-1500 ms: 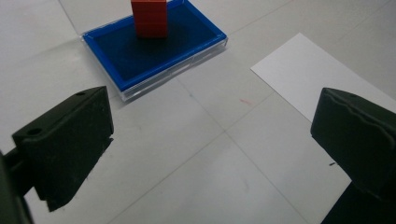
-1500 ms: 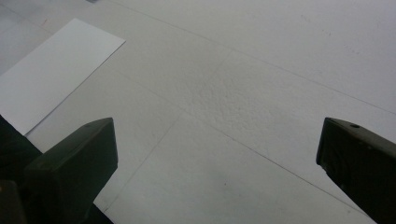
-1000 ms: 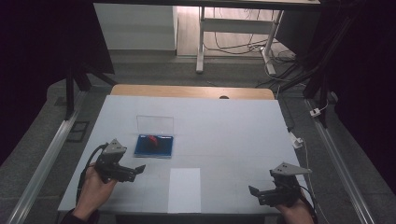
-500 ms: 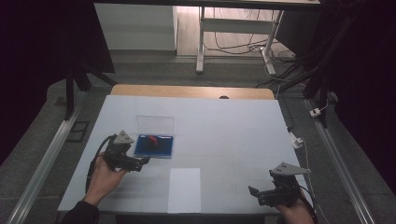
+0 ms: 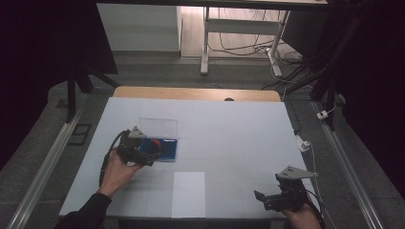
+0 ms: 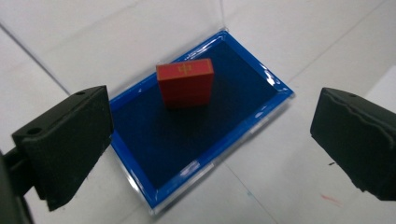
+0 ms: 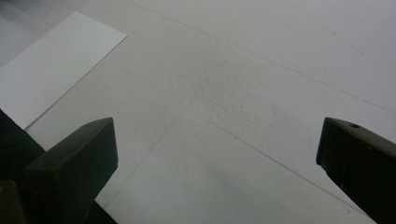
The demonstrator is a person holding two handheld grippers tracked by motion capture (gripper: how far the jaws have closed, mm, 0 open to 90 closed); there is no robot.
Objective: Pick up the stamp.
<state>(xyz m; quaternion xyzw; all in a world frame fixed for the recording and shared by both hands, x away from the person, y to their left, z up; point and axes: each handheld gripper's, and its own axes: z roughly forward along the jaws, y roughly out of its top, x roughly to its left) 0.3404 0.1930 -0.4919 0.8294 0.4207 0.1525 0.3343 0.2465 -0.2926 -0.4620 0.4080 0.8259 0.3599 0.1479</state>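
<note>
Left gripper view looks down between two black jaws held wide apart, gripping nothing, over a blue tray [image 6: 205,140] lying on the white worktop [image 6: 93,42]. A small red block [image 6: 185,83] stands upright inside the tray, ahead of the jaws and roughly midway between them, nearer the tray's far edge. A clear lid [image 5: 159,127] stands open along the tray's far side. High view shows the left gripper [image 5: 145,157] at the tray's near left corner, hand behind it. Right gripper [image 5: 267,198], well apart near the worktop's front edge, has its jaws spread wide over bare worktop, with a white paper sheet [image 7: 56,65] ahead and to their left.
</note>
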